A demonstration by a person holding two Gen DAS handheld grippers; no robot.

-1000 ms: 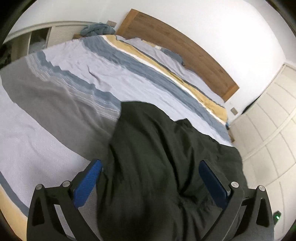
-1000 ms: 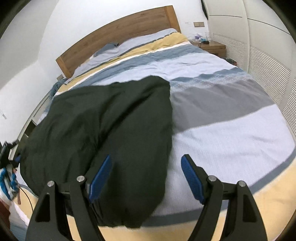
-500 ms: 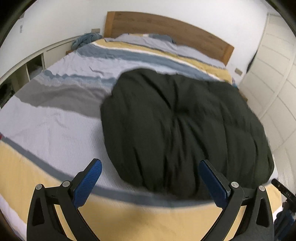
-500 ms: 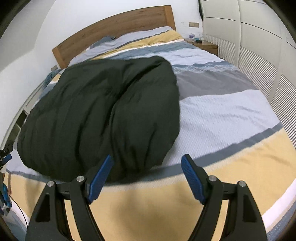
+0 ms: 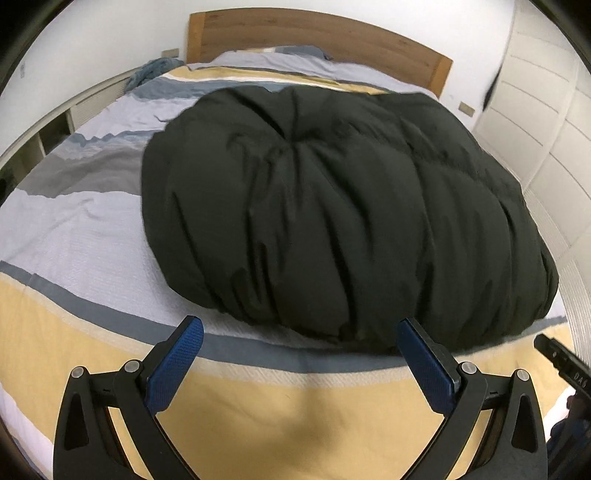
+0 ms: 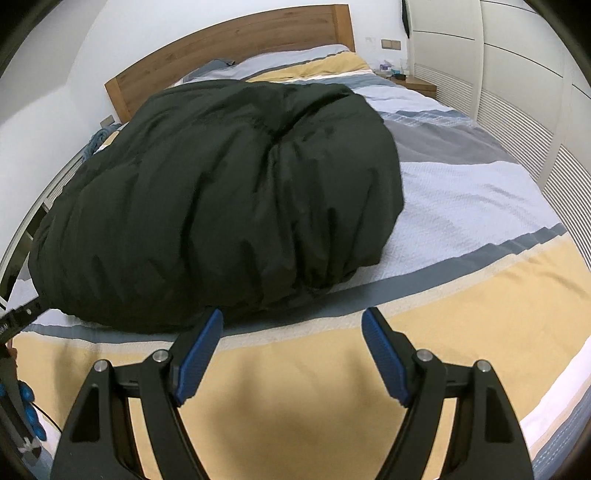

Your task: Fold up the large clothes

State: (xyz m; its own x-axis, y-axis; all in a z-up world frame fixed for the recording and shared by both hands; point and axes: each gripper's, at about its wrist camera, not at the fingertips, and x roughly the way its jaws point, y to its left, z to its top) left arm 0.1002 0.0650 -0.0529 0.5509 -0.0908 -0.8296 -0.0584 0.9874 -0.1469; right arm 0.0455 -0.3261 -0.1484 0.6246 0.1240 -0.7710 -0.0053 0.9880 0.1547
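A large dark green-black garment (image 5: 332, 206) lies in a puffy, wrinkled mound on the striped bed (image 5: 85, 236); it also shows in the right wrist view (image 6: 221, 199). My left gripper (image 5: 301, 345) is open and empty, held above the yellow band at the bed's foot, just short of the garment's near edge. My right gripper (image 6: 291, 334) is open and empty, also short of the near edge; its left finger (image 6: 201, 347) overlaps the garment's hem in the picture. The other gripper's tip shows at each view's side edge (image 5: 561, 360) (image 6: 18, 317).
A wooden headboard (image 5: 314, 33) and pillows stand at the far end. White wardrobe doors (image 6: 517, 74) line the right side, with a bedside table (image 6: 417, 83). A low white shelf (image 5: 55, 122) and a blue cloth (image 5: 151, 72) are at the left.
Both grippers have drawn back toward the foot of the bed. The garment, close under the fingers a second ago, now lies spread out ahead of them, and the yellow band fills the foreground.
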